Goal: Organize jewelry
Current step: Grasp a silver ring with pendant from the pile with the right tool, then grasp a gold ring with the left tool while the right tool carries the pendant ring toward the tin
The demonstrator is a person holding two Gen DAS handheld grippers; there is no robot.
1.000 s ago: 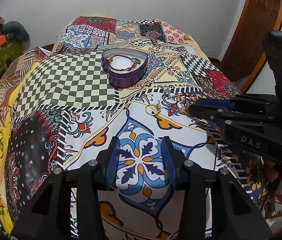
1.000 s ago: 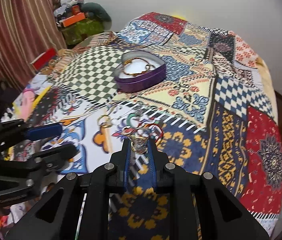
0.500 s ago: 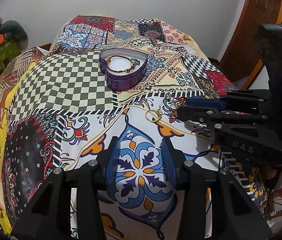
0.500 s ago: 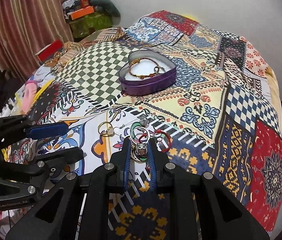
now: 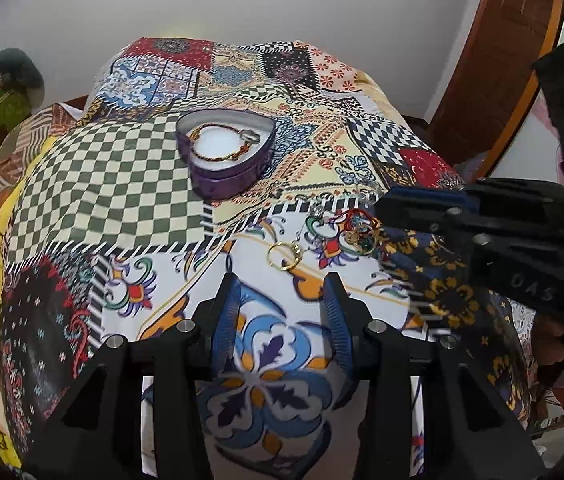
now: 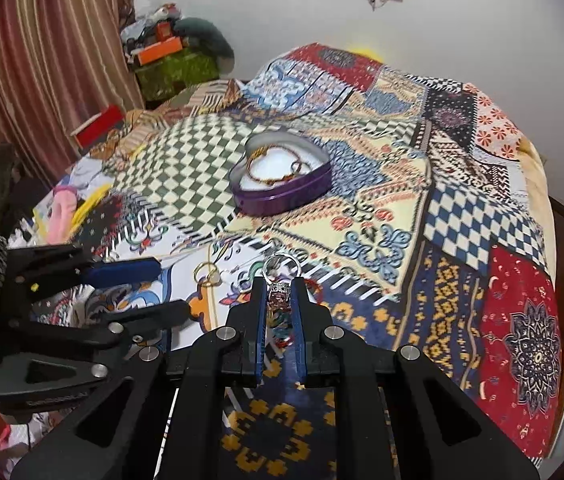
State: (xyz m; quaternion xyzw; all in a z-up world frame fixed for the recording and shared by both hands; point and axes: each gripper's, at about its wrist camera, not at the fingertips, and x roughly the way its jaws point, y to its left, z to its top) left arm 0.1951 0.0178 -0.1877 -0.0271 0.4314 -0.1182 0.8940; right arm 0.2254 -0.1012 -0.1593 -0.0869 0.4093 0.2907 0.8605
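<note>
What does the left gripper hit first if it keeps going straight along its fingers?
Probably the gold ring lying on the patchwork bedspread, just beyond the open left gripper. Farther along the same line sits the purple heart-shaped tin. Depth is uncertain in the fisheye view, so it may touch the cloth first.

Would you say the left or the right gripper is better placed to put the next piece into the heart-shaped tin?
Right. The right gripper is shut on a silver ring, aimed toward the heart-shaped tin. The left gripper hangs open and holds nothing.
</note>
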